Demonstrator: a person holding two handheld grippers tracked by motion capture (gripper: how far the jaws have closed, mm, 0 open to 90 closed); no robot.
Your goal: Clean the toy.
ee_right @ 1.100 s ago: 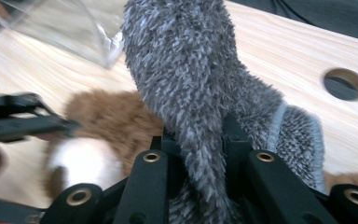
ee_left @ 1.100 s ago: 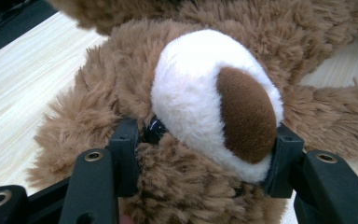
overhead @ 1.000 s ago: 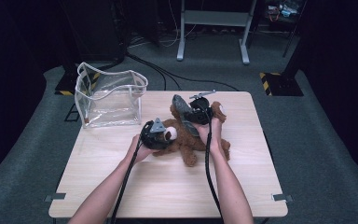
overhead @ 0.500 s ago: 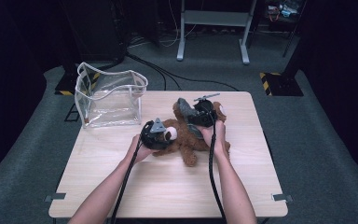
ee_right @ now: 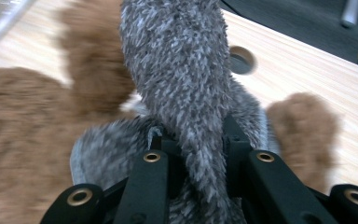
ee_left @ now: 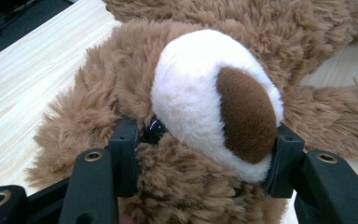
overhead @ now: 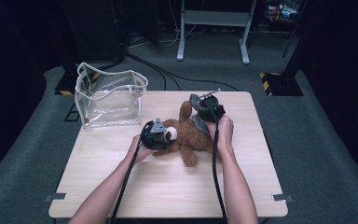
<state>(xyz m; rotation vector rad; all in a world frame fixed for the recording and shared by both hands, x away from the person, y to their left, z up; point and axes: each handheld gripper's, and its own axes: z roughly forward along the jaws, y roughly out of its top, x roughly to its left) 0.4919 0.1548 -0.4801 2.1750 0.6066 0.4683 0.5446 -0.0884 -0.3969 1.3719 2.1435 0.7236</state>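
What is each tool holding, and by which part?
Left tool clamps the brown teddy bear by its head at the muzzle; right tool pinches the bear's grey fuzzy scarf.

The setting looks like a lab or recording studio rather than a home. A pale wooden table (overhead: 168,186) stands on grey carpet (overhead: 317,154) amid dark surroundings. At twelve o'clock stands a grey metal equipment frame (overhead: 213,28), with black cables (overhead: 168,74) trailing across the floor at eleven. Yellow-and-black hazard-striped bases (overhead: 279,83) sit at two and ten o'clock.
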